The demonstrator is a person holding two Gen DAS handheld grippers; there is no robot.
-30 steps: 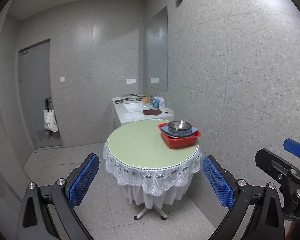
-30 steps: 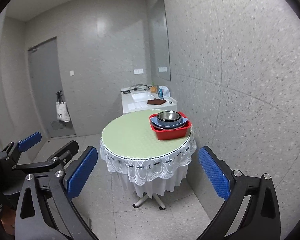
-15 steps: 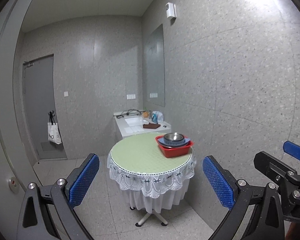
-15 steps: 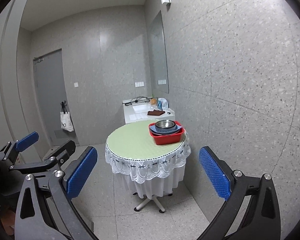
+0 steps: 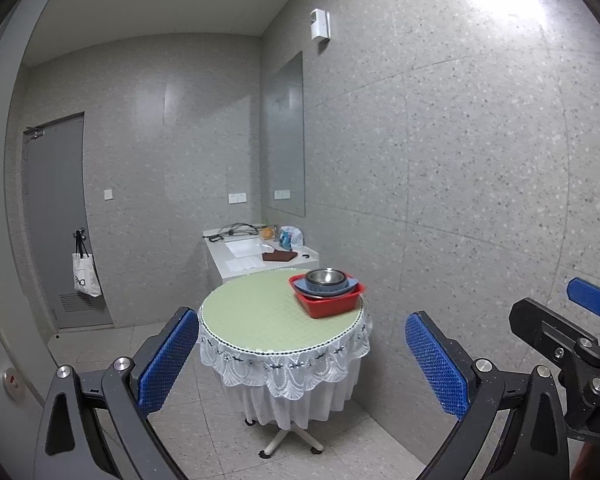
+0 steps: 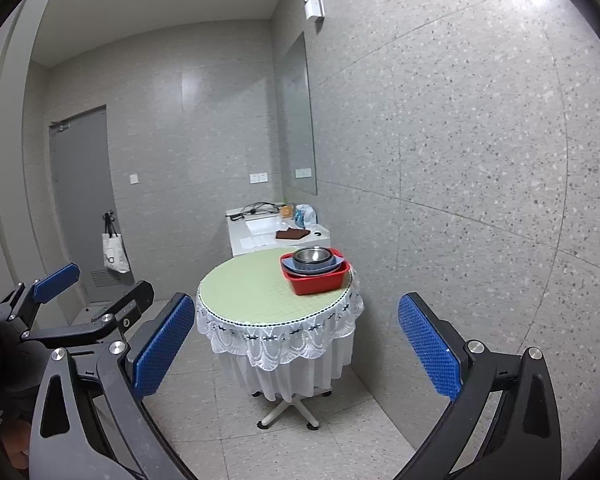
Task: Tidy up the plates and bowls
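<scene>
A red basin (image 5: 332, 304) stands at the right side of a round green table (image 5: 260, 312) with a white lace cloth. In it lies a blue plate (image 5: 354, 283) with a steel bowl (image 5: 326, 277) stacked on top. The same basin (image 6: 318, 282), plate (image 6: 336, 263) and bowl (image 6: 311, 255) show in the right wrist view. My left gripper (image 5: 300, 354) is open and empty, far back from the table. My right gripper (image 6: 296, 346) is open and empty too, beside the left one (image 6: 96, 304).
A white counter (image 5: 256, 254) with a sink, cables, a brown cloth and small bottles stands behind the table. The speckled wall (image 5: 460, 200) runs close along the table's right. A grey door (image 5: 56, 220) with a hanging tote bag (image 5: 85, 278) is far left.
Both grippers have pulled back and away from the table, which now looks smaller and farther. Both stay open and empty.
</scene>
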